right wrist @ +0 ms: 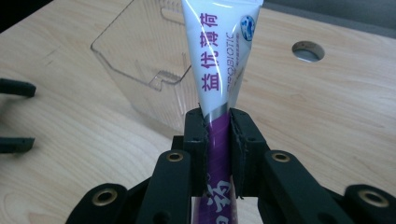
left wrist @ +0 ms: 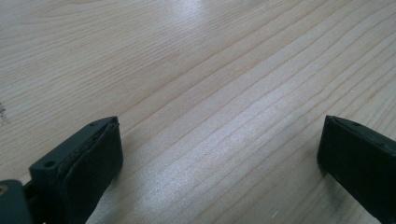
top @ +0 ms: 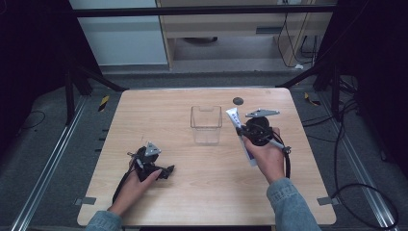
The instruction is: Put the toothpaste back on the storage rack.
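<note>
Nearest the person, at the left of the pale wooden worktop (top: pixel 192 192), the left tool (top: pixel 166 172) rests low on the wood in the left hand (top: pixel 139 185). Its jaws stand released and wide apart, with bare wood grain between them in the left gripper view.

Farther in and to the right, the right hand (top: pixel 267 156) holds the right tool (right wrist: pixel 218 135) raised above the worktop. Its jaws are clenched on a white and purple toothpaste tube (right wrist: pixel 219 56), pinching it where the white part meets the purple. The tube slants up and away from the jaws, its flat crimped end farthest from the person.

Just beyond and left of the tube's far end stands a clear plastic box (top: pixel 206 124), upright and open at the top, near the worktop's middle. At the far edge, a round dark hole (top: pixel 237 101) shows in the wood.
</note>
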### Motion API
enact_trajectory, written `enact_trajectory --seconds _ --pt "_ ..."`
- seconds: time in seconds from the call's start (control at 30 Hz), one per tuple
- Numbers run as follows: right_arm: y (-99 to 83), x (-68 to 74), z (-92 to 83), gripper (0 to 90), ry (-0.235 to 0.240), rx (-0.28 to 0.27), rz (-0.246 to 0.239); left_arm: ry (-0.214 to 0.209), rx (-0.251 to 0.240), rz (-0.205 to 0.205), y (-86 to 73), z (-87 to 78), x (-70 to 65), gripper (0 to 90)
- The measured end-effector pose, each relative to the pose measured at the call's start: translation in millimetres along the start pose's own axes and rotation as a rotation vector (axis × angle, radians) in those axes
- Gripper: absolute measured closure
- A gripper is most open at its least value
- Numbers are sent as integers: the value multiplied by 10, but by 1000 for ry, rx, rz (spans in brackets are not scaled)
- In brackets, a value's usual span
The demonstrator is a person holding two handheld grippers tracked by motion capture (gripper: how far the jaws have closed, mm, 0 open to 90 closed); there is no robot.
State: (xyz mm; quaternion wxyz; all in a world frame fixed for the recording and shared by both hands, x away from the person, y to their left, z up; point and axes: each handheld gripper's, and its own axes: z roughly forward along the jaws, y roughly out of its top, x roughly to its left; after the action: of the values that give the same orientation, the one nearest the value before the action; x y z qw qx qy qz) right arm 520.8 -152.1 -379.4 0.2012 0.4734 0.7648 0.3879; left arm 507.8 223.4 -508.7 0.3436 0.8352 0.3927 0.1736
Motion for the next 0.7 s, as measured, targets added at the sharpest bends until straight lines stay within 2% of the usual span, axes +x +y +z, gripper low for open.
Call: enact_trajectory --seconds 0.23,0.7 --pt "149 4 -66 784 -24 -43 10 0 1 1 0 0 1 0" --pt "353 96 -48 783 7 -107 -3 0 0 1 0 0 1 0"
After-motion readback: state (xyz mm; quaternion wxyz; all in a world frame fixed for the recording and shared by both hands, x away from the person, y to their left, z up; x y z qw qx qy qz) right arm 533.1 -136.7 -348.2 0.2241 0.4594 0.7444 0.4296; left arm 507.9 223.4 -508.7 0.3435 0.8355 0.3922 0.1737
